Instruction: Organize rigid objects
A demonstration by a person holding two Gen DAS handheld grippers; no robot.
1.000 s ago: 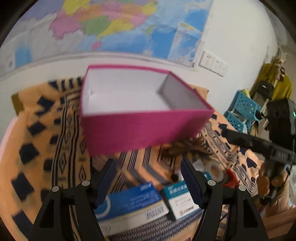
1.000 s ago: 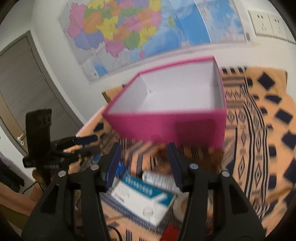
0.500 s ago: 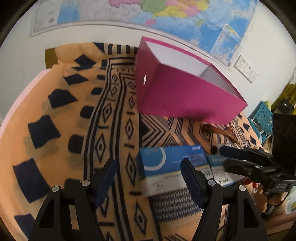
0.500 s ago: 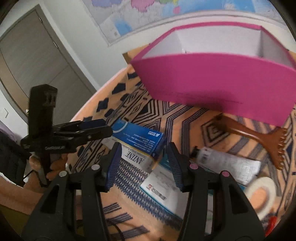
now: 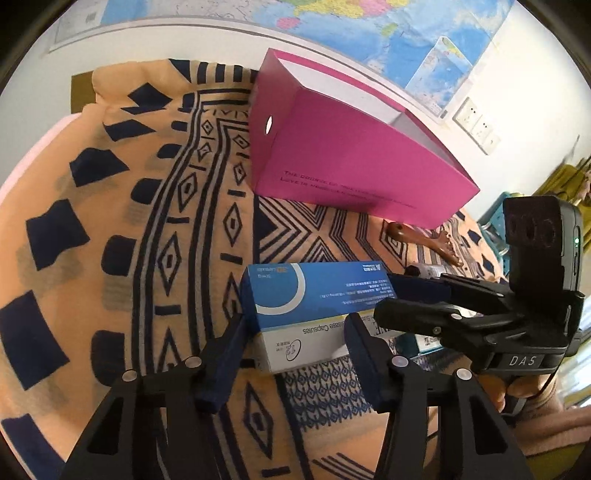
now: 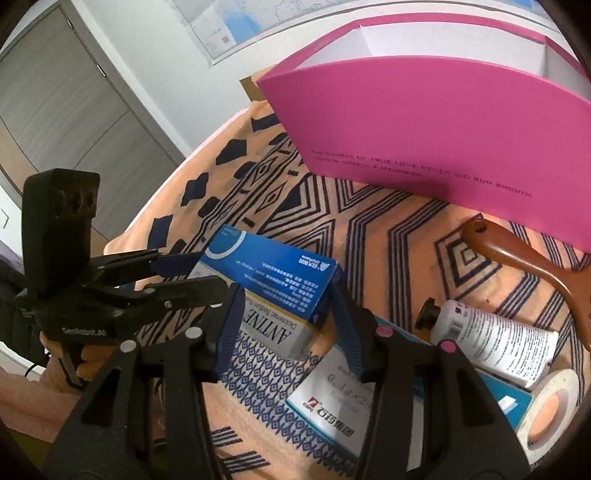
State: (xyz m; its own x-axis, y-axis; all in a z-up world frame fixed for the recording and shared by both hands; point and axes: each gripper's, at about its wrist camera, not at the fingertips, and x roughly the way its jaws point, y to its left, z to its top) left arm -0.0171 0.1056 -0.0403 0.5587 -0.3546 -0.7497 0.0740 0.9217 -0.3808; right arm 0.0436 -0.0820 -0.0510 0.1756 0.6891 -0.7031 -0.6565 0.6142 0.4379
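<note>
Both grippers, left (image 5: 293,341) and right (image 6: 286,317), had fingers spread around the blue box (image 6: 271,275), seemingly to lift it toward the pink box (image 6: 436,136) beyond.

Black plastic left gripper (image 5: 295,339) and right gripper (image 6: 286,314), blue-padded jaws, silver screws.

A room in a home: a patterned orange cloth (image 5: 122,206) covers the table, a large wall map (image 5: 376,26) hangs above white sockets (image 5: 476,125), and a grey door (image 6: 70,103) stands to one side. Medicine boxes (image 6: 273,280), a lotion tube (image 6: 495,343), a tape roll (image 6: 550,402) and a pink box (image 6: 436,122) lie about.
</note>
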